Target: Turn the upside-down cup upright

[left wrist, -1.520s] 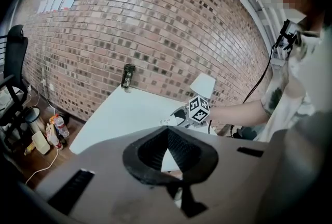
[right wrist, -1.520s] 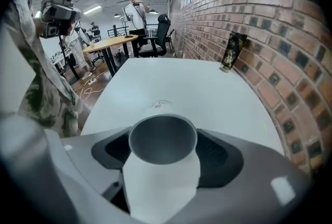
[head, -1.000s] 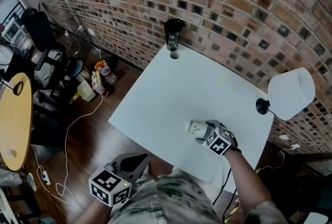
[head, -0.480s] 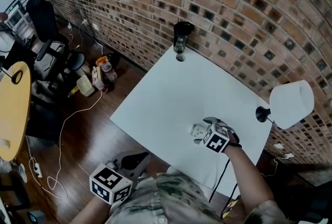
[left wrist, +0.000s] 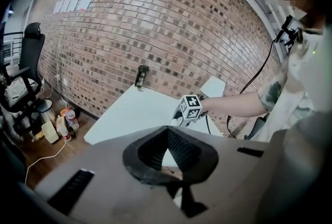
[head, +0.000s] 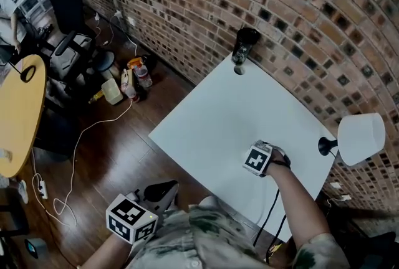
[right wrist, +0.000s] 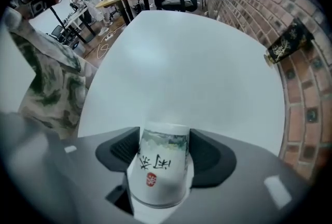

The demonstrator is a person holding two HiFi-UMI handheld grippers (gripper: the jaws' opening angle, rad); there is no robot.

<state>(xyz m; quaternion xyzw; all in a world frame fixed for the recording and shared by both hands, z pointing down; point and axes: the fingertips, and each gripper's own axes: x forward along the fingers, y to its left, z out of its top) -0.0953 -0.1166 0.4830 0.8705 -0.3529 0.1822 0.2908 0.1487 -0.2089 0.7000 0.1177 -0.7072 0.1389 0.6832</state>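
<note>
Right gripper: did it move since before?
Yes. The right gripper slid from beside the cup to right over it, jaws closing around it.

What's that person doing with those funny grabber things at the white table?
A person holds a grabber in each hand. The right gripper points down at the white table. Its fingers are closing on a white paper cup with black writing and a red stamp, which sits right between them. The left gripper hangs off the table's near edge, close to the person's body, with its fingers apart and nothing in them.
</note>
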